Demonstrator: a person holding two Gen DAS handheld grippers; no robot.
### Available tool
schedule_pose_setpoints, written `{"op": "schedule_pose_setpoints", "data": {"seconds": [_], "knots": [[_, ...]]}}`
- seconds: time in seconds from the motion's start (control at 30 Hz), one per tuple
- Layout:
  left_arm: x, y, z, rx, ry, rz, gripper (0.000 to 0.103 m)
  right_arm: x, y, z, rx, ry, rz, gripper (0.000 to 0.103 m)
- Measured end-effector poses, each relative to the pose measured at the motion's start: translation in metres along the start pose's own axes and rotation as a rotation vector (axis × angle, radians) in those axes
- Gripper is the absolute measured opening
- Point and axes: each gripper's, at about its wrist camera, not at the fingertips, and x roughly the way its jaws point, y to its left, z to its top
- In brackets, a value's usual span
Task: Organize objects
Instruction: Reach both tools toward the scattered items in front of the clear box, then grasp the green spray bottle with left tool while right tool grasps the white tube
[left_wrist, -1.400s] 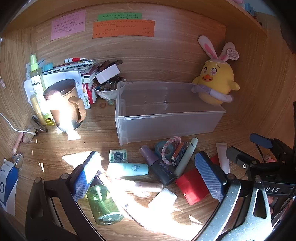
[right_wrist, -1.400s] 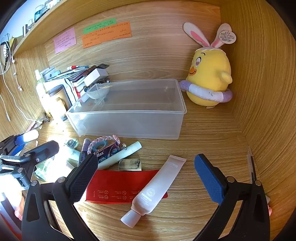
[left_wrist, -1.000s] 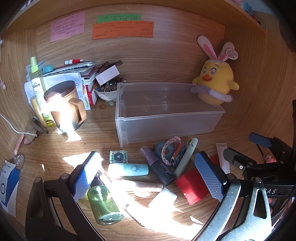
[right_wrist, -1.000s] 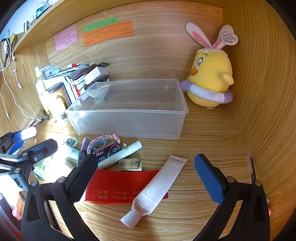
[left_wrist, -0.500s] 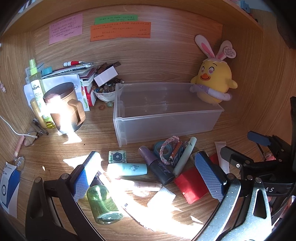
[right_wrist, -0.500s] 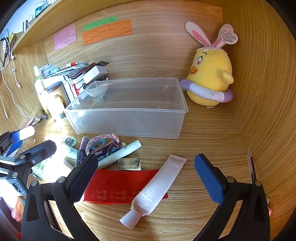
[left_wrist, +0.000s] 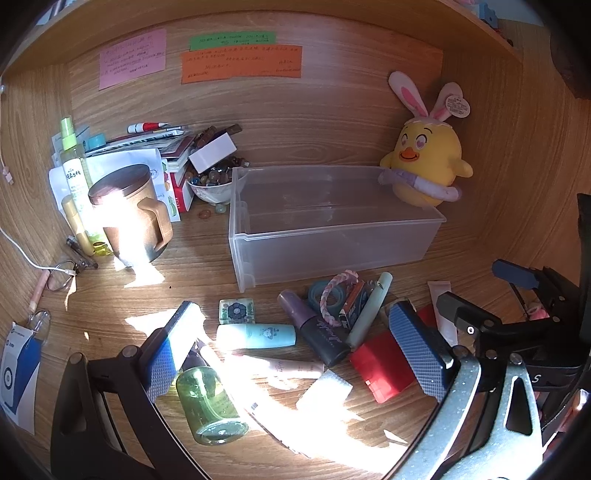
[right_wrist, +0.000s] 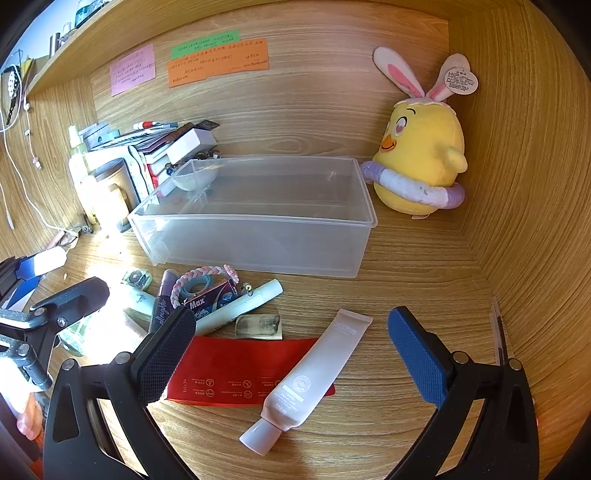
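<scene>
An empty clear plastic bin (left_wrist: 332, 236) (right_wrist: 258, 240) stands on the wooden desk. In front of it lies a heap of small items: a green bottle (left_wrist: 208, 406), a pale blue tube (left_wrist: 255, 336), a dark purple tube (left_wrist: 317, 332), a tape roll with a braided band (left_wrist: 332, 295), a red box (left_wrist: 384, 365). A white cream tube (right_wrist: 314, 376) lies on a red packet (right_wrist: 236, 373). My left gripper (left_wrist: 295, 354) hovers open above the heap. My right gripper (right_wrist: 291, 354) hangs open over the cream tube. Neither holds anything.
A yellow plush chick (left_wrist: 424, 166) (right_wrist: 421, 162) sits at the bin's right end. A brown lidded mug (left_wrist: 129, 214), spray bottles, a bowl of beads (left_wrist: 212, 184) and stacked books crowd the back left. Wooden walls close the back and right. Strong sunlight glares on the front.
Both views have drifted slightly, with the bin and plush shifting a little in frame. No object has been touched and both grippers stay open.
</scene>
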Motion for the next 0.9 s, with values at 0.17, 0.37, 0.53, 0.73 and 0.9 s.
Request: {"op": "schedule_pose_setpoints", "data": {"seconds": [0.17, 0.37, 0.53, 0.73, 0.9], "knots": [[0.004, 0.017, -0.008, -0.031, 0.031, 0.012, 0.103, 0.001, -0.003, -0.003, -0.002, 0.002, -0.023, 0.103], [0.014, 0.045, -0.030, -0.084, 0.103, 0.064, 0.103, 0.009, -0.017, -0.013, 0.016, 0.047, -0.059, 0.103], [0.021, 0.059, -0.047, -0.125, 0.150, 0.090, 0.103, 0.021, -0.027, -0.026, 0.052, 0.108, -0.066, 0.103], [0.021, 0.071, -0.052, -0.166, 0.144, 0.123, 0.084, 0.032, -0.026, -0.038, 0.054, 0.149, -0.072, 0.103], [0.028, 0.071, -0.055, -0.180, 0.169, 0.110, 0.067, 0.038, -0.024, -0.042, 0.029, 0.150, -0.114, 0.100]]}}
